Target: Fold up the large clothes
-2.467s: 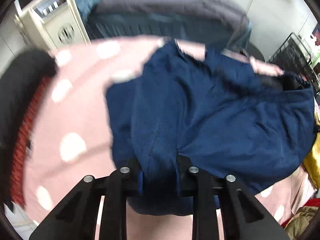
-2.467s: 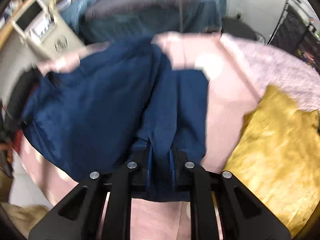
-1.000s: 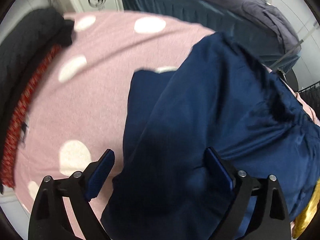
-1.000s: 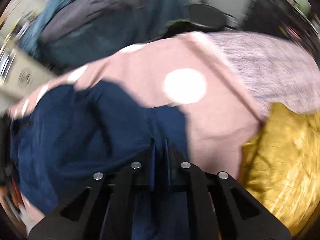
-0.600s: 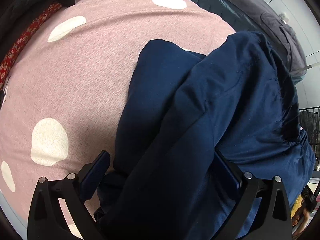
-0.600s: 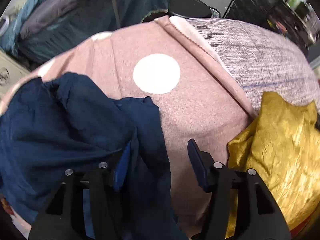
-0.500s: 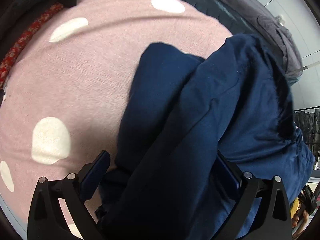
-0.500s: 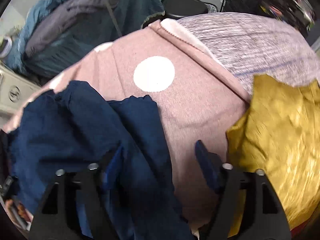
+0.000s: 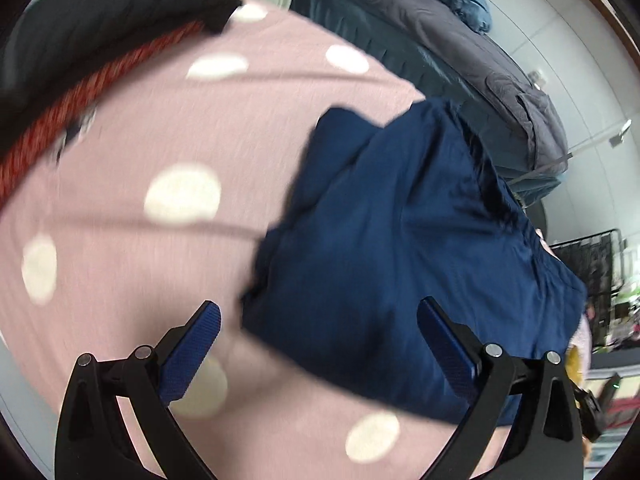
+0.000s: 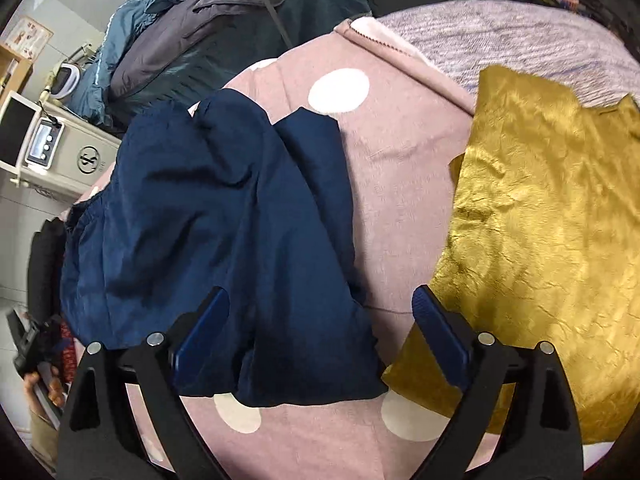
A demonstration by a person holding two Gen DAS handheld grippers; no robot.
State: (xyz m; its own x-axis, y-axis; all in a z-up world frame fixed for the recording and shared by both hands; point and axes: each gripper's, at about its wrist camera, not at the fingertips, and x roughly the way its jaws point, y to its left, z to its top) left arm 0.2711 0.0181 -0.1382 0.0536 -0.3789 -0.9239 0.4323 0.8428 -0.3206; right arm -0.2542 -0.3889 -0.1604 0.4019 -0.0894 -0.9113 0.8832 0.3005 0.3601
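A navy blue garment [image 9: 400,248] [image 10: 224,232] lies folded over on a pink blanket with white dots [image 9: 140,140] [image 10: 396,168]. My left gripper [image 9: 320,344] hangs open above the garment's near left corner; its blue pads touch nothing. My right gripper [image 10: 320,332] is over the garment's near right edge, and its jaws are opening wide. The cloth lies under and between them, loose from the pads.
A gold satin cloth [image 10: 540,240] lies right of the navy garment. A black and red garment [image 9: 100,40] sits at the blanket's far left. Grey and teal bedding [image 10: 224,28] is piled behind, beside a white cabinet [image 10: 68,160]. A hand [image 10: 40,392] shows at lower left.
Both grippers let go of the navy garment and now stand wide. The left one pulled back and up, so the garment's near corner is now in front of it.
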